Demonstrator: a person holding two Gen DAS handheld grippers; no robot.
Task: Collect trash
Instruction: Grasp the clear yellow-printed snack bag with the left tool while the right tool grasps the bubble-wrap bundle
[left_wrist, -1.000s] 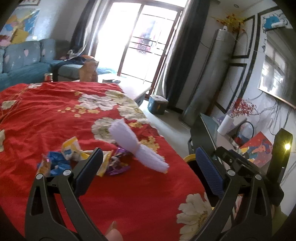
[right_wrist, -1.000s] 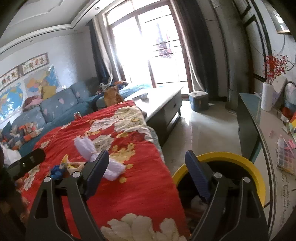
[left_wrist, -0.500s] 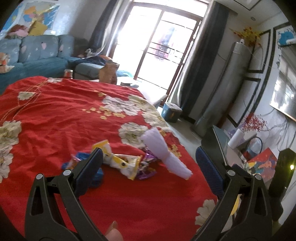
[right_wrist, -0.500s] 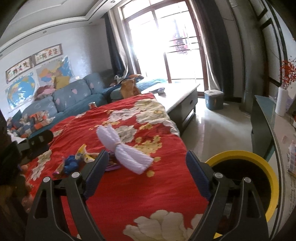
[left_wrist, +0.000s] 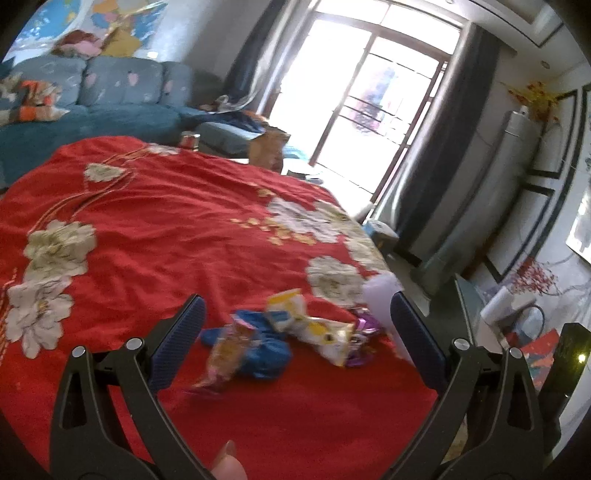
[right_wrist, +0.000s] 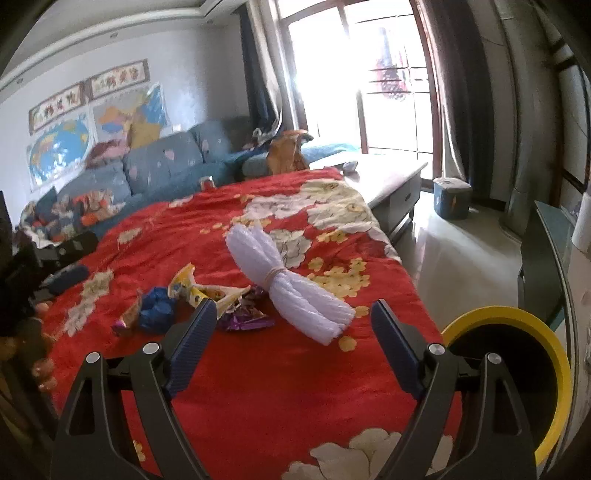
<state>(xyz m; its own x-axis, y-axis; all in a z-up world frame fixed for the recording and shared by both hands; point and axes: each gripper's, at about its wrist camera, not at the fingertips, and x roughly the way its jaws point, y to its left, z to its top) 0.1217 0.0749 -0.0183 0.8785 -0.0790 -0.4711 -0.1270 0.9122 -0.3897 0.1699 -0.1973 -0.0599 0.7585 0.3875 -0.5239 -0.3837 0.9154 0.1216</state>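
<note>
Trash lies on the red flowered cloth (right_wrist: 258, 387): a white tied plastic bundle (right_wrist: 291, 288), a yellow-white wrapper (right_wrist: 207, 291), a blue crumpled wrapper (right_wrist: 157, 308) and a purple wrapper (right_wrist: 245, 319). In the left wrist view the blue wrapper (left_wrist: 264, 349), yellow-white wrapper (left_wrist: 317, 328) and bundle (left_wrist: 380, 299) sit just ahead of my left gripper (left_wrist: 295, 339), which is open and empty. My right gripper (right_wrist: 293, 341) is open and empty, just short of the bundle. A yellow-rimmed bin (right_wrist: 517, 369) stands at the table's right edge.
A blue sofa (right_wrist: 159, 166) with clutter runs behind the table. A coffee table (right_wrist: 391, 177) and a small blue box (right_wrist: 452, 195) stand toward the bright glass door. A glass side table (right_wrist: 546, 236) is on the right.
Both grippers have swung left over the table. The trash pile now sits between the left gripper's fingers, and the bundle is centred in the right view. The bin has slid to the right edge.
</note>
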